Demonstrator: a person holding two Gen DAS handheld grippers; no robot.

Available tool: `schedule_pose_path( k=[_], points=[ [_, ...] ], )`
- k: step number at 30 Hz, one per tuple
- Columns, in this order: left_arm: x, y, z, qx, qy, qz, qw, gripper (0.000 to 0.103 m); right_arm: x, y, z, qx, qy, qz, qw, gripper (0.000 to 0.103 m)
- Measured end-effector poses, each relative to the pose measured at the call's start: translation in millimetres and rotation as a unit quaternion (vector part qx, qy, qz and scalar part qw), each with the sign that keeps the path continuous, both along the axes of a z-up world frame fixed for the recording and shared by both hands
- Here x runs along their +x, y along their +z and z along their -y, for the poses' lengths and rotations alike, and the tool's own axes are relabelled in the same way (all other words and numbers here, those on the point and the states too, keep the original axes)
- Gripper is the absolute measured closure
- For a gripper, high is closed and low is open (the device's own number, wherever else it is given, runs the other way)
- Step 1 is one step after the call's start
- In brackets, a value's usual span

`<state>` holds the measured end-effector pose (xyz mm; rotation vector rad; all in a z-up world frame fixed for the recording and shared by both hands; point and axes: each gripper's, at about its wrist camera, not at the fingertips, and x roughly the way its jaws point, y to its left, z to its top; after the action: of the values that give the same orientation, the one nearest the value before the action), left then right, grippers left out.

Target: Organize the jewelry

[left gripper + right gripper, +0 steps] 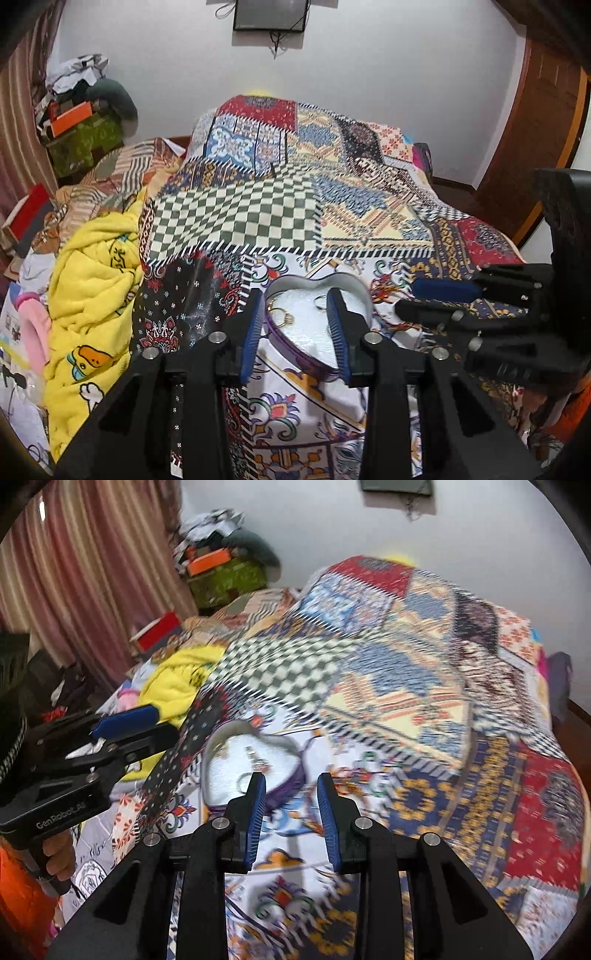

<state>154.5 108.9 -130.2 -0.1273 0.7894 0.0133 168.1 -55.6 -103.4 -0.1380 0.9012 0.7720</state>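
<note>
Jewelry — gold rings [284, 316] and small pieces — lies in open heart-shaped silver tin [364, 291] with purple wall on patchwork-quilted bed [258, 206], apparently for sorting; left tongs [295, 334] straddle it, right tongs [291, 808] hover beside, both parted and empty.

Shiny metal heart tin [354, 291]; printed cloth bedspread [236, 214].

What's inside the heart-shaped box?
The heart-shaped tin has a white lining with gold rings lying on it. The left tongs cover part of the inside, so more may be hidden.
</note>
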Motion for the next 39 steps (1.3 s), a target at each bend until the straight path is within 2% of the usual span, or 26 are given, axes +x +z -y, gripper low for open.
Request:
schedule_pose_path(
  k=[6, 11, 16, 21, 27, 30, 39],
  points=[
    [-10, 16, 23, 0.004, -0.013, 0.016, 0.9998, 0.063, 4, 14, 51, 0.012, -0.061, 0.013, 0.998, 0.077],
    [-8, 14, 45, 0.001, -0.031, 0.005, 0.9995, 0.063, 3, 13, 84, 0.008, -0.098, 0.013, 0.995, 0.077],
    [-1, -10, 68, -0.001, -0.049, -0.032, 0.9983, 0.063, 4, -4, 110, -0.006, -0.123, -0.002, 0.992, 0.077],
    [6, -39, 85, -0.006, -0.064, -0.073, 0.9953, 0.063, 3, -26, 126, -0.020, -0.120, -0.028, 0.992, 0.077],
    [16, -65, 95, -0.012, -0.073, -0.109, 0.9912, 0.063, 4, -44, 128, -0.030, -0.110, -0.046, 0.992, 0.077],
    [20, -71, 98, -0.015, -0.074, -0.115, 0.9904, 0.063, 11, -49, 122, -0.031, -0.104, -0.050, 0.993, 0.077],
    [34, -80, 90, -0.056, -0.056, -0.119, 0.9898, 0.063, 48, -71, 107, -0.033, -0.102, -0.079, 0.991, 0.077]
  ],
)
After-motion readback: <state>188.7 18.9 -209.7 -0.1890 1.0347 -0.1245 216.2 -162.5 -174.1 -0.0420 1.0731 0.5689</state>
